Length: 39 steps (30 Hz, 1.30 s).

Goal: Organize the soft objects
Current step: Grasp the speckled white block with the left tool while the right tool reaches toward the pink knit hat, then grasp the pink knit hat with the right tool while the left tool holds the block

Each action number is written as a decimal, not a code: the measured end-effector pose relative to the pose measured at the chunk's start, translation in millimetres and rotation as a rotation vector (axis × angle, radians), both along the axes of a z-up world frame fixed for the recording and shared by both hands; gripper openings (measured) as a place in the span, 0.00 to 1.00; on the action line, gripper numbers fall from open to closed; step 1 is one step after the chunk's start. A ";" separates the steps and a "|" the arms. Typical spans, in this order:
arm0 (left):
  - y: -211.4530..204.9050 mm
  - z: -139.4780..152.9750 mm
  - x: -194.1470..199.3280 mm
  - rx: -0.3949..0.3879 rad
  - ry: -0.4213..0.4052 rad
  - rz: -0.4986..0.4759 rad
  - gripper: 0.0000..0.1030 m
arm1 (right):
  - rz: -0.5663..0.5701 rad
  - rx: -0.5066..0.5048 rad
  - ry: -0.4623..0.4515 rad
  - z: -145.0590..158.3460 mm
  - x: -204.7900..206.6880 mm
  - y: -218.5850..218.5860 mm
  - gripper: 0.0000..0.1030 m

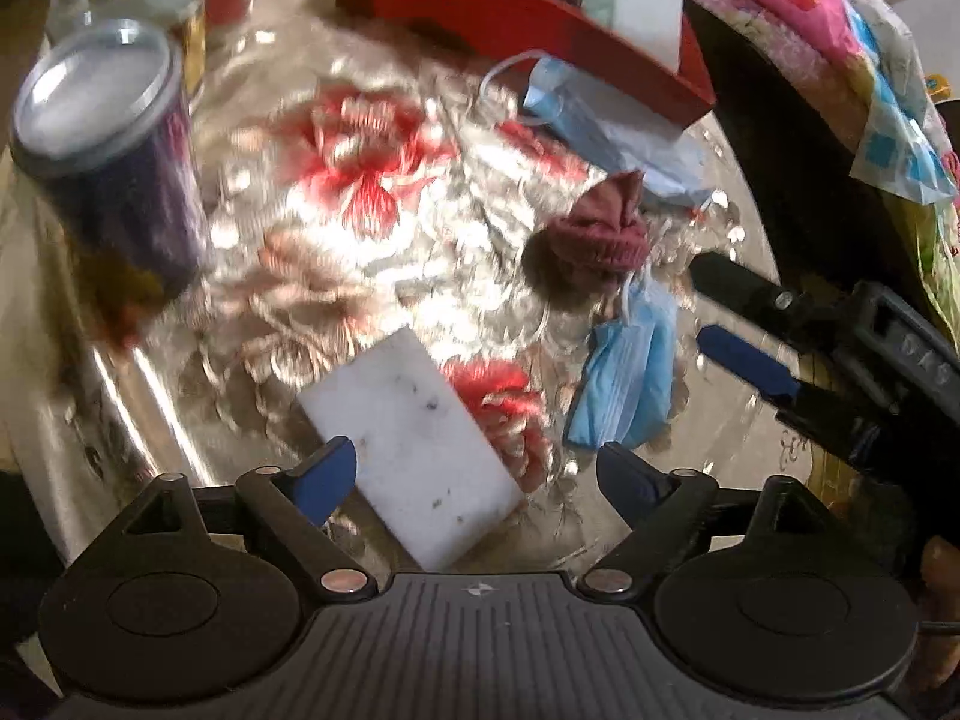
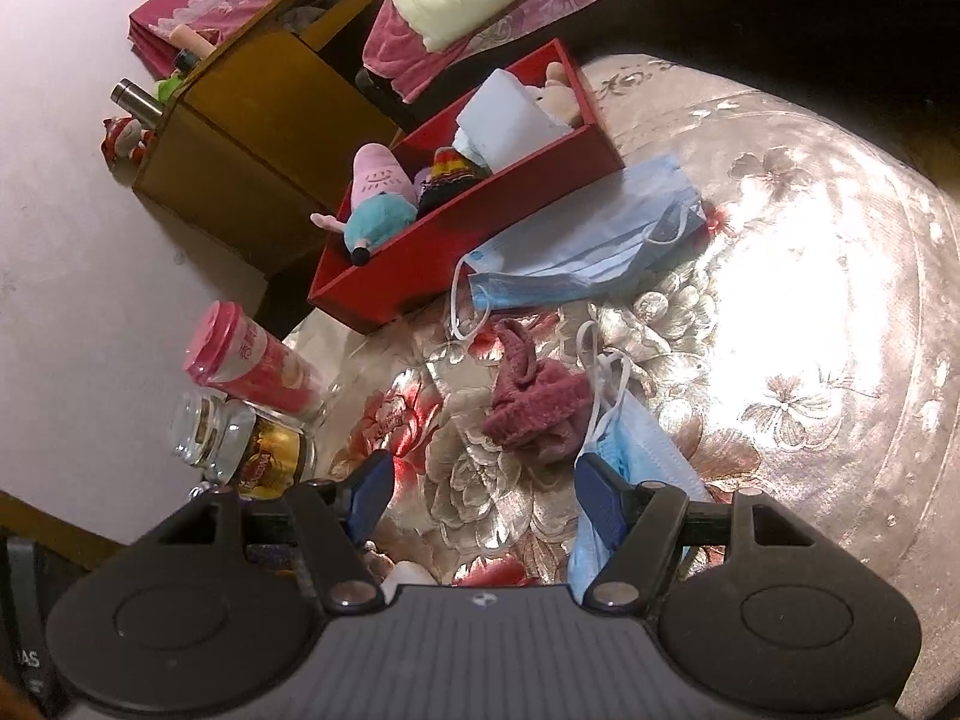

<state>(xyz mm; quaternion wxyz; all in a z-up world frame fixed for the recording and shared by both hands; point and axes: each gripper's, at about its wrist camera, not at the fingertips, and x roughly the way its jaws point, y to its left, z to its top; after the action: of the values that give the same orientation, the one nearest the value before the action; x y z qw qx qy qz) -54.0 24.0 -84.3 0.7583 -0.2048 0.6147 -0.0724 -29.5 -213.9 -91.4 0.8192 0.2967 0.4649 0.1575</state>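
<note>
White sponge (image 1: 414,450) lies between the spread left gripper (image 1: 474,480); right gripper (image 2: 486,504) spread, two masks (image 2: 588,252) out.

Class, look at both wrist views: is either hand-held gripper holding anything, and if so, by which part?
Nothing is held. The left hand-held gripper is open above the white sponge; the right hand-held gripper is open and empty.

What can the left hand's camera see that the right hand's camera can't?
Only the left view shows the white sponge lying on the table between the open left tool, and the dark can. Only the right view shows the plush toy in the box and the pink canister. Both show the red box, maroon knit and blue masks.
</note>
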 end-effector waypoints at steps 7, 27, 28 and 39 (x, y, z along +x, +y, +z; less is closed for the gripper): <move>0.2 -24.5 8.5 0.010 0.078 0.061 0.83 | 0.018 0.007 -0.005 1.2 0.3 2.7 0.38; -44.8 -26.6 14.1 0.198 -0.061 -0.227 0.58 | -0.016 0.025 -0.008 2.8 3.2 -9.3 0.38; -42.2 -25.2 15.4 0.180 -0.064 -0.222 0.58 | -0.029 0.019 -0.014 3.5 3.6 -11.4 0.38; -17.7 16.6 46.4 0.134 -0.203 -0.160 0.58 | -0.106 -0.078 -0.024 2.4 22.1 -23.0 0.38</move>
<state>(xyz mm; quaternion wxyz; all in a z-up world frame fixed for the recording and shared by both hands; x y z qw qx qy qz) -7.5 6.3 -67.6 0.8202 -0.0957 0.5528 -0.1118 -7.3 -236.9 -89.0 0.8428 0.2870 0.4444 0.0993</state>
